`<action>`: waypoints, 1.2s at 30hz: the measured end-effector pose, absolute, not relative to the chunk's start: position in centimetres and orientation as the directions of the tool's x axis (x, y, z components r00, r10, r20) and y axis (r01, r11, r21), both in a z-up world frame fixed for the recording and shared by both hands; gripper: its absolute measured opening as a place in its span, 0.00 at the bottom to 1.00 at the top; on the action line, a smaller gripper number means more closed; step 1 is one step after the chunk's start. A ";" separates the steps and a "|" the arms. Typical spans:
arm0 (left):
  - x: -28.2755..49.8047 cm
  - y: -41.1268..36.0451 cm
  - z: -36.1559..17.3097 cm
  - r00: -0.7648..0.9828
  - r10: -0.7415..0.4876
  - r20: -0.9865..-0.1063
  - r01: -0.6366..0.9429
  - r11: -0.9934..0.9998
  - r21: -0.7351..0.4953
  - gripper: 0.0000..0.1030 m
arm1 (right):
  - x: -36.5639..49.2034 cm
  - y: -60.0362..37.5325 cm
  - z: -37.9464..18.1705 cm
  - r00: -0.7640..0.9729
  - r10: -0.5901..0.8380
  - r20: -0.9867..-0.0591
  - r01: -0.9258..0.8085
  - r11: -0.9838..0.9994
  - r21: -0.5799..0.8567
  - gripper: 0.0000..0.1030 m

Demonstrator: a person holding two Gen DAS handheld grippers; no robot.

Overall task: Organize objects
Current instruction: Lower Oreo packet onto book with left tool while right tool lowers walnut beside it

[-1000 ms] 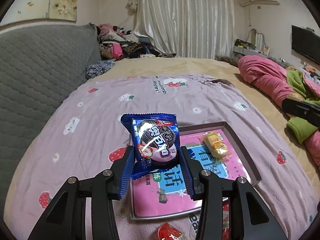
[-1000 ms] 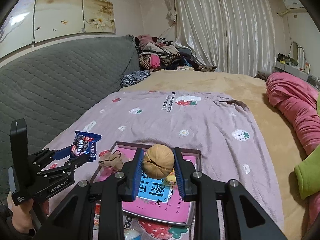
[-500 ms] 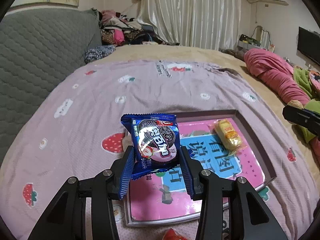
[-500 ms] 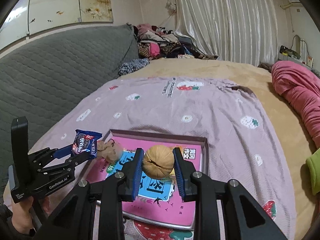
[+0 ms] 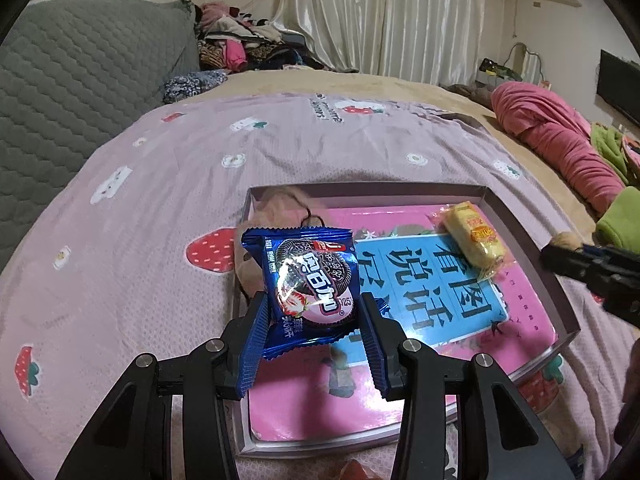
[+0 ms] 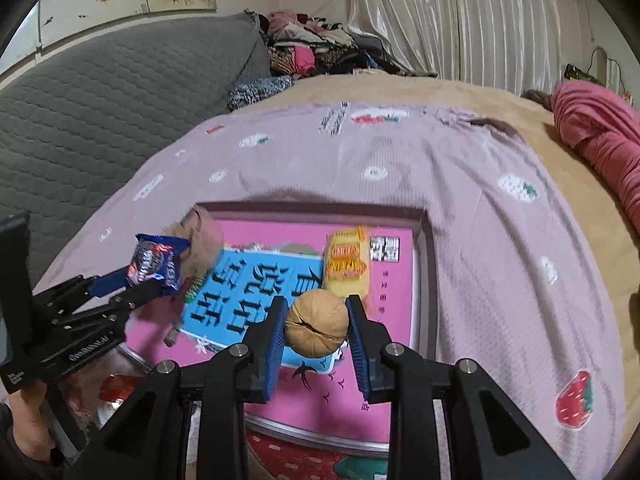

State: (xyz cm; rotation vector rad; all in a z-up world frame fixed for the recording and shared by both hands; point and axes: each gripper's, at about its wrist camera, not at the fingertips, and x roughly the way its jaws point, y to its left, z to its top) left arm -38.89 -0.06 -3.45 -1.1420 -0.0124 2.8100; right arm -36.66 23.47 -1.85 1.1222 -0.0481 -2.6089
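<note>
My left gripper is shut on a blue cookie packet, held just above the near left part of a shallow grey tray with a pink and blue printed bottom. In the right wrist view my right gripper is shut on a tan walnut over the tray. A yellow wrapped cake lies in the tray's far right part, and the same yellow cake shows beyond the walnut. A beige lump sits in the tray's far left corner, partly hidden by the packet.
The tray rests on a lilac strawberry-print sheet on a bed. A grey quilted headboard stands to the left, a pink blanket roll to the right. A red wrapped item lies before the tray's near edge. A hand holds the left gripper.
Both grippers have sunk toward the tray, which now looks larger and nearer. Each keeps its grip, the left on the packet, the right on the walnut.
</note>
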 end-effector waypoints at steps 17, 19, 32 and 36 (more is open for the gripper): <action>-39.3 0.3 -6.0 -0.687 0.126 -0.715 -0.116 -0.991 -0.063 0.45 | -38.2 22.7 -6.5 -0.576 -0.232 -0.784 0.241 -0.964 0.109 0.29; -39.3 0.2 -6.0 -0.682 0.131 -0.719 -0.119 -0.991 -0.068 0.45 | -38.3 22.7 -6.8 -0.568 -0.225 -0.792 0.241 -0.965 0.102 0.29; -39.6 -0.2 -6.8 -0.646 0.161 -0.747 -0.125 -0.987 -0.104 0.46 | -38.8 22.3 -7.6 -0.552 -0.202 -0.809 0.241 -0.967 0.076 0.29; -39.7 -0.3 -6.8 -0.640 0.167 -0.750 -0.126 -0.986 -0.111 0.47 | -38.8 22.2 -7.6 -0.548 -0.197 -0.813 0.239 -0.968 0.074 0.29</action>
